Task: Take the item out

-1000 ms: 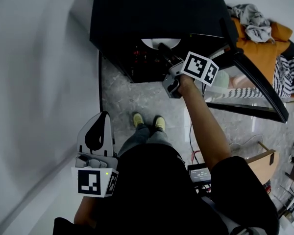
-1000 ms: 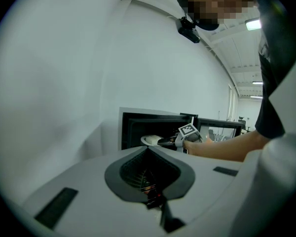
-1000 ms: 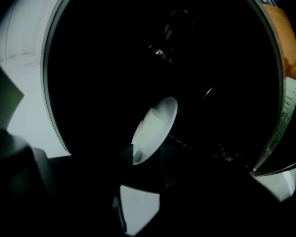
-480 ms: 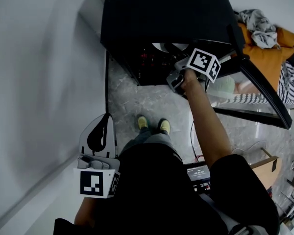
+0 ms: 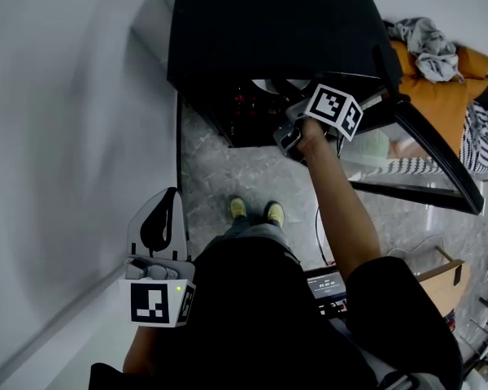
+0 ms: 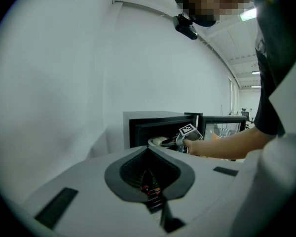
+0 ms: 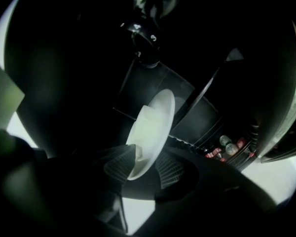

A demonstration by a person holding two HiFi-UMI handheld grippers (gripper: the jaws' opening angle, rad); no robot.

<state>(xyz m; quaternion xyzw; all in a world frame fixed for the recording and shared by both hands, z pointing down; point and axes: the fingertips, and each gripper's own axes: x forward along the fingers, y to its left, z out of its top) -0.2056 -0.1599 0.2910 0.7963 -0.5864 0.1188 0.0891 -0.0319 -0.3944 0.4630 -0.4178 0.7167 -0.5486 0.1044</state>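
Observation:
A white plate (image 7: 150, 132) stands inside the black cabinet (image 5: 268, 31), whose glass door (image 5: 431, 149) hangs open to the right. In the head view only a sliver of the plate (image 5: 270, 84) shows under the cabinet's top edge. My right gripper (image 7: 143, 167) reaches into the opening, its marker cube (image 5: 333, 110) just outside. Its jaws are closing, with the plate's near rim between the two ribbed pads (image 7: 117, 165). My left gripper (image 5: 171, 195) hangs by the person's left hip, jaws together and holding nothing. From there the plate (image 6: 160, 141) and the right gripper (image 6: 180, 141) show far off.
Cans or bottles (image 7: 227, 147) sit on a lower rack in the cabinet. A white wall (image 5: 57, 136) runs along the left. An orange seat with clothes (image 5: 439, 80) stands at the back right. A small screen device (image 5: 329, 287) and a wooden box (image 5: 443, 270) lie on the floor to the right.
The right gripper has pushed a little further into the cabinet opening, and less of the plate shows in the head view. The left gripper has stayed by the hip.

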